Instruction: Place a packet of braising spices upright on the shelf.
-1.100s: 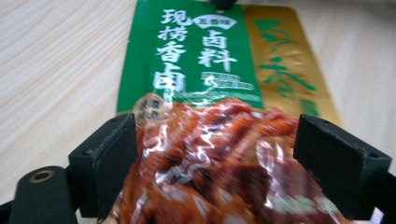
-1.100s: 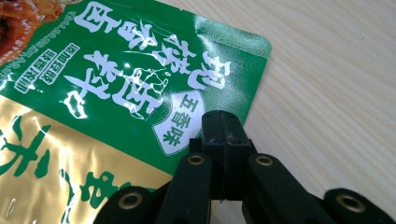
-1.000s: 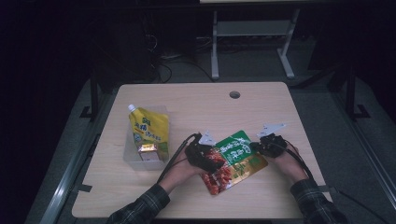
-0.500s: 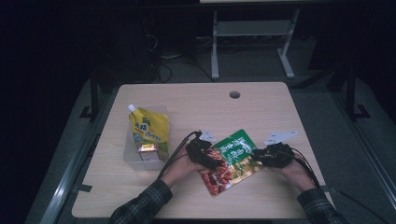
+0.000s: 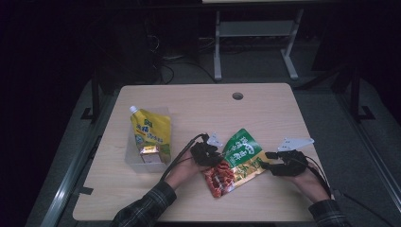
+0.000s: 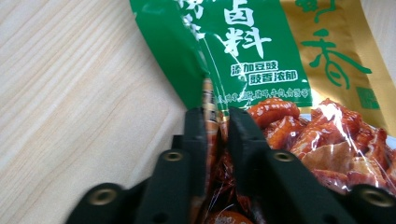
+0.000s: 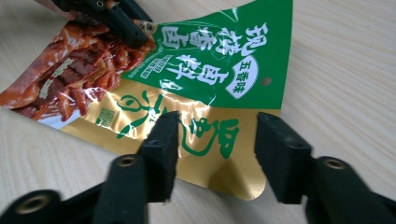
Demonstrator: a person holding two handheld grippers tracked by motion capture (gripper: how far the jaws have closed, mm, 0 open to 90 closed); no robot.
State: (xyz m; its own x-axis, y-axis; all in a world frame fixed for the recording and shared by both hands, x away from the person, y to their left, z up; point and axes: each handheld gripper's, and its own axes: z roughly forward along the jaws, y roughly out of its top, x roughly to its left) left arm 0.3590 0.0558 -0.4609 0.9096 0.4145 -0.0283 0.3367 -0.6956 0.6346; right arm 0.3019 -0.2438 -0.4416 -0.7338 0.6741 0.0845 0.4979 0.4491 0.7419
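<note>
Jaws of left gripper (image 6: 216, 122) just closed, pinching green snack pouch (image 5: 239, 161) at its nine o'clock edge; right gripper (image 7: 212, 135) just opened, astride the three o'clock edge, not pressing. Lay near the table's (image 5: 198, 101) front, right of clear bin (image 5: 135, 161). Best lifted slowly, grip kept firm.

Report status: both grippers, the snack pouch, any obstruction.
Left gripper shut on pouch edge. Right gripper just opened, jaws apart over pouch's gold edge. Nothing blocking.

Snack pouch (image 7: 201, 88): glossy crinkled plastic film, glare on gold part. Worktop (image 5: 265, 118): pale matt wood-grain laminate. Fingers (image 7: 161, 144): matt black plastic. Yellow pouch (image 5: 150, 131): shiny plastic.
</note>
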